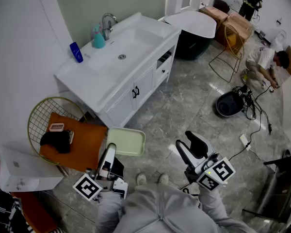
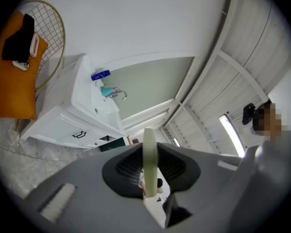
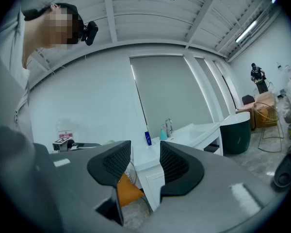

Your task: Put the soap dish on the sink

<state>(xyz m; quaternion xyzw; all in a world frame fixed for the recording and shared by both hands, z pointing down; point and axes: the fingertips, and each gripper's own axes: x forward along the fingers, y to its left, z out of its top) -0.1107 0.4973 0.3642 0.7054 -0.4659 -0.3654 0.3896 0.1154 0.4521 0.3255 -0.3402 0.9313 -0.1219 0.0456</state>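
Note:
The pale green soap dish point(image 1: 126, 141) is held flat above the floor, in front of the white sink cabinet point(image 1: 117, 62). My left gripper point(image 1: 108, 154) is shut on its near rim. In the left gripper view the soap dish point(image 2: 150, 155) shows edge-on between the two black pads. My right gripper point(image 1: 193, 150) is open and empty, low and to the right of the dish. In the right gripper view, the right gripper point(image 3: 145, 161) points level at the sink point(image 3: 194, 132), which is far off.
On the sink top stand a blue bottle point(image 1: 76, 52), a teal dispenser point(image 1: 98, 39) and a faucet point(image 1: 107, 22). A wire chair with an orange cushion point(image 1: 75, 142) sits left of the dish. A dark tub point(image 1: 194, 30), another wire chair point(image 1: 230, 50) and two people are further back.

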